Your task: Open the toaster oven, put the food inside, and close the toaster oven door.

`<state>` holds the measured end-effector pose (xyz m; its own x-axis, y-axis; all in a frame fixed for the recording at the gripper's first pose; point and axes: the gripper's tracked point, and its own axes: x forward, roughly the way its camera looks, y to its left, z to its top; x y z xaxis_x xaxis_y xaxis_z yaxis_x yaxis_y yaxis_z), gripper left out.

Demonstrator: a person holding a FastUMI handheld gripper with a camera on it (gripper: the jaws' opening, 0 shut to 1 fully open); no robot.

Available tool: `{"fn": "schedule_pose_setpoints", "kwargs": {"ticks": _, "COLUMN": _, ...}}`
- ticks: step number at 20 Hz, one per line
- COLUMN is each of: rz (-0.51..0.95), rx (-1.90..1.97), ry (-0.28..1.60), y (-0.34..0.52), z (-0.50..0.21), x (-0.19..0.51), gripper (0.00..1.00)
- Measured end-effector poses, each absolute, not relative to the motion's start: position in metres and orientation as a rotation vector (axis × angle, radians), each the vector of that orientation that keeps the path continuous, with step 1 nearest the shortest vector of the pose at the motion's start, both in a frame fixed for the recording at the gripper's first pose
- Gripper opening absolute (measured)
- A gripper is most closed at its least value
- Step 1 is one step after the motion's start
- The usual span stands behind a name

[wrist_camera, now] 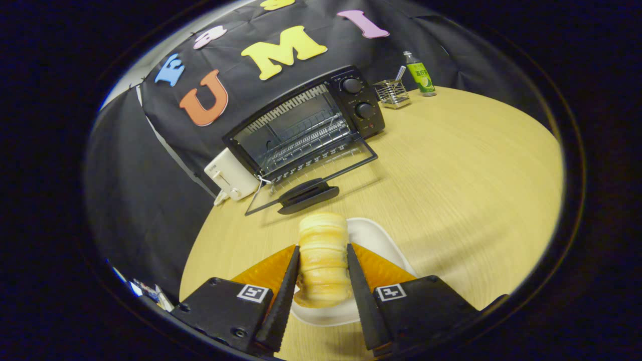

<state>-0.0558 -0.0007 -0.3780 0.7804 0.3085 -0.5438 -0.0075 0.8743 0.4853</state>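
So the toaster oven (pixel 306 128) in the upper middle of the frame is already open — its glass door (pixel 313 173) is folded down flat toward the surface (pixel 466 175), handle sticking out front, and you can see the wire rack inside with nothing on it. First step looks done to me.

The food — a ridged, pale golden pastry roll (pixel 322 258) — sits at the lower centre of the frame, clamped between the two fingers of the gripper (pixel 322 281); both press on its sides. It's right over a white plate (pixel 376 238), and I can't tell if it's lifted clear or just touching the plate.

What's left, as far as I can judge: carry the roll across the bare stretch of surface to the oven, which is well beyond the fingers, set it on the rack, let go, then swing the door back up.

Other stuff is out of the way — a white toaster (pixel 228 175) beside the oven toward the left, a wire holder (pixel 392 94) and a green bottle (pixel 420 75) at the upper right.
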Motion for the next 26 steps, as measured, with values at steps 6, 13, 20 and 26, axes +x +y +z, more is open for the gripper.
{"fn": "schedule_pose_setpoints", "kwargs": {"ticks": 6, "rz": 0.297, "rx": 0.729, "ry": 0.614, "y": 0.022, "z": -0.353, "x": -0.030, "gripper": 0.64}}
{"fn": "schedule_pose_setpoints", "kwargs": {"ticks": 13, "rz": 0.447, "rx": 1.004, "ry": 0.481, "y": 0.036, "z": -0.307, "x": 0.033, "gripper": 0.63}}
{"fn": "schedule_pose_setpoints", "kwargs": {"ticks": 20, "rz": 0.373, "rx": 0.894, "ry": 0.371, "y": 0.028, "z": -0.302, "x": 0.119, "gripper": 0.64}}
{"fn": "schedule_pose_setpoints", "kwargs": {"ticks": 26, "rz": 0.363, "rx": 0.768, "ry": 0.363, "y": 0.032, "z": -0.306, "x": 0.179, "gripper": 0.64}}
